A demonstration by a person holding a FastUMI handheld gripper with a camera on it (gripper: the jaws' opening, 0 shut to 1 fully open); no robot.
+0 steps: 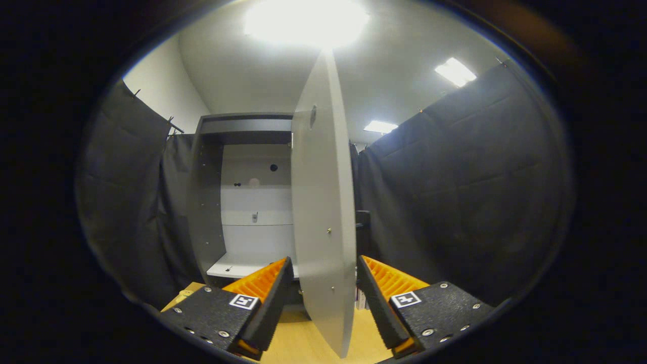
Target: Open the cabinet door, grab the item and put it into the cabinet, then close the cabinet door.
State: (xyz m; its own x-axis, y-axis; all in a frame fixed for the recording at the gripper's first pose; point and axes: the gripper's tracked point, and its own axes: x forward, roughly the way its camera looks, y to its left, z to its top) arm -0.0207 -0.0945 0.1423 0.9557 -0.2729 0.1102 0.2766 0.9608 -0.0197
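Observation:
The grey cabinet [207, 202] stands ahead with its door [323, 212] swung wide toward me. The door hangs edge-on between my fingers, its lower corner reaching down close to me. My gripper [325, 259] is open, one fingertip on each side of the door and close to its faces; I cannot tell whether either touches it. Inside, the pale back wall and the white bottom shelf [242, 265] show, with a small fitting [255, 217] on the back wall. No loose item for the cabinet can be made out.
A light wooden tabletop [298, 338] lies under the fingers and the door. Black cloth walls close in on the left [126, 192] and the right [455, 202]. Bright ceiling lights glare above the cabinet.

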